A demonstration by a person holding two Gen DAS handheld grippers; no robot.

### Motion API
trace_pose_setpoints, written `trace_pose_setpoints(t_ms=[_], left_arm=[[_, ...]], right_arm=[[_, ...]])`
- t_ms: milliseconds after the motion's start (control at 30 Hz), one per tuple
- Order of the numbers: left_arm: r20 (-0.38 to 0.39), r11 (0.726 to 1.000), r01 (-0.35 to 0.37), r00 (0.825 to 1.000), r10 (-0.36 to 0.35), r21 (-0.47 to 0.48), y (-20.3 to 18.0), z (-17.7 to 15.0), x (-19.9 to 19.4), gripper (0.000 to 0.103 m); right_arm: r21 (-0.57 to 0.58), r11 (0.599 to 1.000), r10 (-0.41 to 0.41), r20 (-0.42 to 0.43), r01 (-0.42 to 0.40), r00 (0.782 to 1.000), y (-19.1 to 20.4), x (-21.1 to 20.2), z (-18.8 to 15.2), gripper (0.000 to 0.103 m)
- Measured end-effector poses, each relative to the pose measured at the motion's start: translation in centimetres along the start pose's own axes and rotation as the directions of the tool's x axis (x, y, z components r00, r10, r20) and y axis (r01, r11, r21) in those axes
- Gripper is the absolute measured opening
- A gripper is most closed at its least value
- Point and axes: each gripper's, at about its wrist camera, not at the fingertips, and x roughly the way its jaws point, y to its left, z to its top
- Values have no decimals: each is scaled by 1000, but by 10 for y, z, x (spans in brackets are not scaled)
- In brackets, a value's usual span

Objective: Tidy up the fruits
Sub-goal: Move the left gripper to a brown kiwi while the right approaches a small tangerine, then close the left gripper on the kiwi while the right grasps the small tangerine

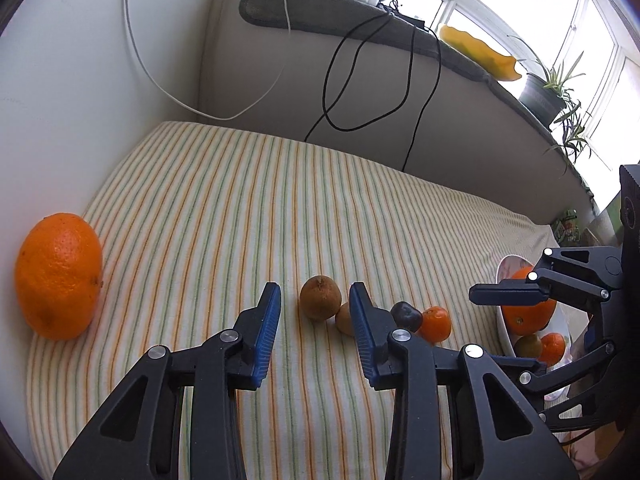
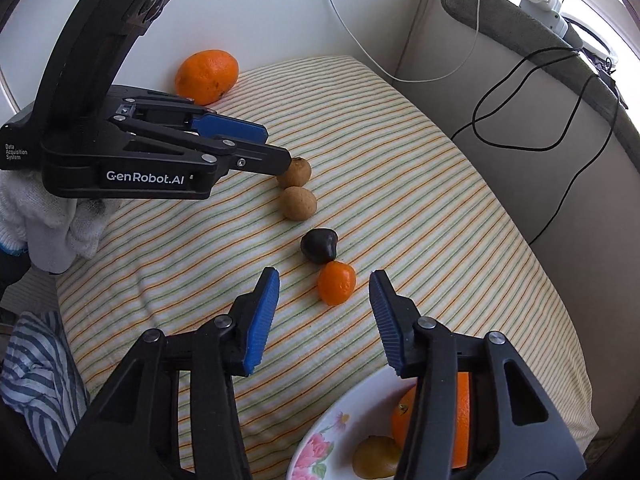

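Note:
On the striped cloth (image 1: 208, 208) lie two brown kiwis (image 1: 320, 298) (image 2: 298, 203), a dark plum (image 2: 319, 245) and a small mandarin (image 2: 336, 282) in a row. A big orange (image 1: 58, 276) sits by the wall. My left gripper (image 1: 314, 292) is open, its blue pads either side of the far kiwi without touching it. My right gripper (image 2: 325, 280) is open too, and the small mandarin lies between its fingertips, clear of both pads. A white floral bowl (image 2: 320, 440) at the right holds an orange, a small mandarin and a yellowish-brown fruit.
White and black cables (image 1: 360, 80) hang down the wall behind the cloth. A ledge (image 1: 460, 48) with a potted plant (image 1: 548, 92) runs along the windows. A white-gloved hand (image 2: 44, 216) holds the left gripper. Blue-striped fabric (image 2: 36, 380) lies at the near left edge.

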Motion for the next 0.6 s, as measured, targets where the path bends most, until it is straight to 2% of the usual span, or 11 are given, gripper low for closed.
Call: trace_pose_setpoints(t_ms=[367,600], left_arm=[[-39,1000,-8,999,8,11,3,1,16,34],[-50,1000,18,999,-17,10,1,3,18,34]], right_arm=[[7,1000,0,-60,0,998,-11,27,8,43],[6,1000,2,-75,-1,997,-11,33,11,40]])
